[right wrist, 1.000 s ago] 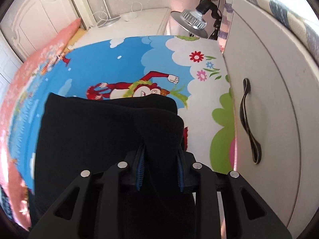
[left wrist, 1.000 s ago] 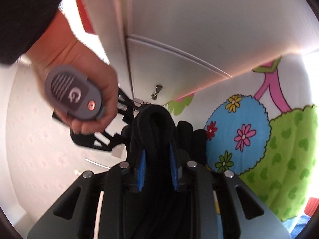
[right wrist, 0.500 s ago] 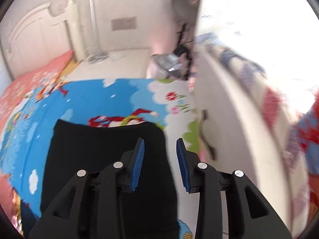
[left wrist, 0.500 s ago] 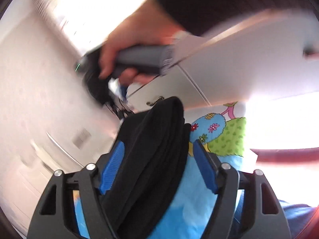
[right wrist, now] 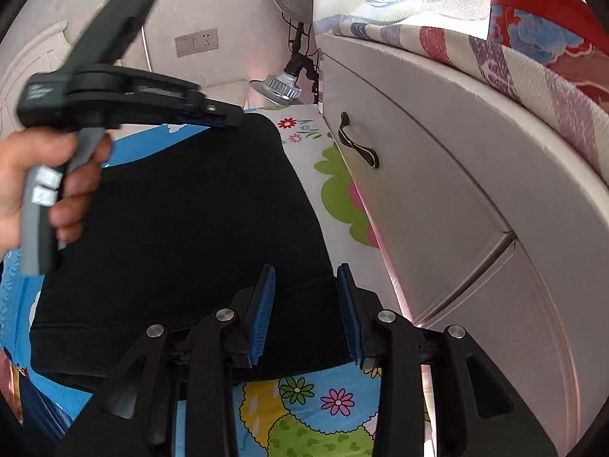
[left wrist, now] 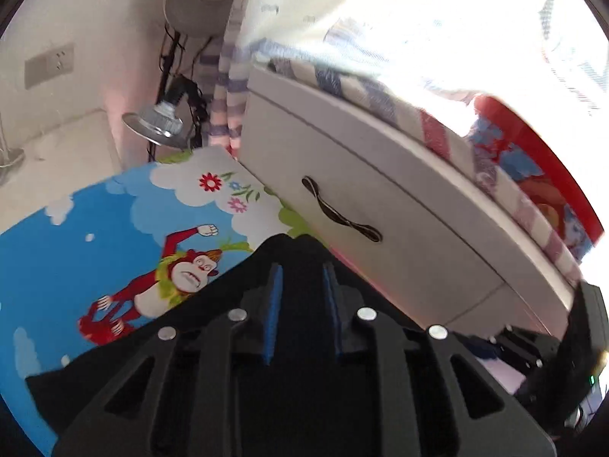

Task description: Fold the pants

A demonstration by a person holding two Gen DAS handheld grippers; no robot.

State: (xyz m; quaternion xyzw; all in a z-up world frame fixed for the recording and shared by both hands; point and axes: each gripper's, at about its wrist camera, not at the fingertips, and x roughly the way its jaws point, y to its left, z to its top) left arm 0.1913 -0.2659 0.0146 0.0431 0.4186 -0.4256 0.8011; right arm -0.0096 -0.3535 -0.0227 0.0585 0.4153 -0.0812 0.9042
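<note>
Pants [right wrist: 182,221] on mat [right wrist: 327,411] (drawer [right wrist: 437,205] rightward)

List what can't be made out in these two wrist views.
- Left wrist view: whether the left claw is pinching the pants. Black fabric merges with the black fingers.
- Right wrist view: the left claw's gap. It is seen side-on and blurred.
- Right wrist view: the pants' near edge, covered by the body of the open right claw, and part of their left side, behind the hand.
- Both views: the number of fold layers, because the fabric is uniformly black.
</note>
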